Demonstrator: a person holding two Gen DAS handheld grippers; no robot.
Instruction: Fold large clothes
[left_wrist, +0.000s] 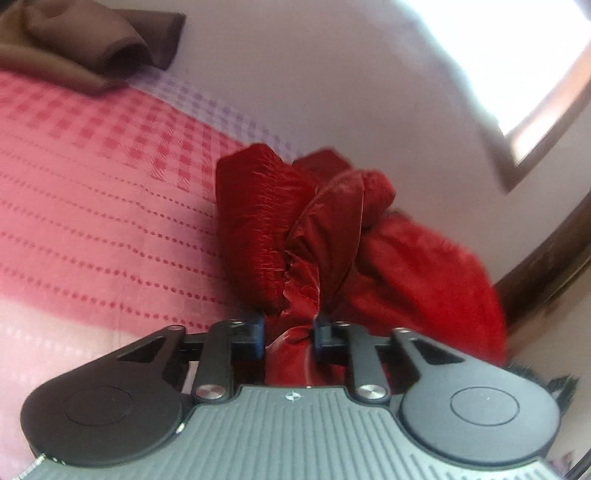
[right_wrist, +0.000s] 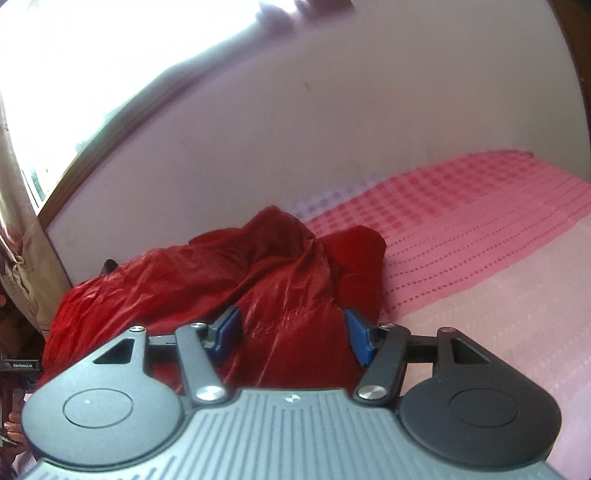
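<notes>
Pink checked bedspread (left_wrist: 92, 192) against pale wall (left_wrist: 332, 92); left fingers (left_wrist: 260, 332) pinching red jacket (left_wrist: 314, 236), right fingers (right_wrist: 356, 332) apart.

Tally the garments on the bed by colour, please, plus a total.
Red: 1, the red jacket, bunched between the pads of the left gripper.
Brown: 1, the brown garment, folded at the far edge.
Total: 2

Your left gripper (left_wrist: 288, 332) points slightly downward, its jaws pinched close on red cloth. Your right gripper (right_wrist: 291, 336) stands apart — jaws spread, pads pressing nothing.
</notes>
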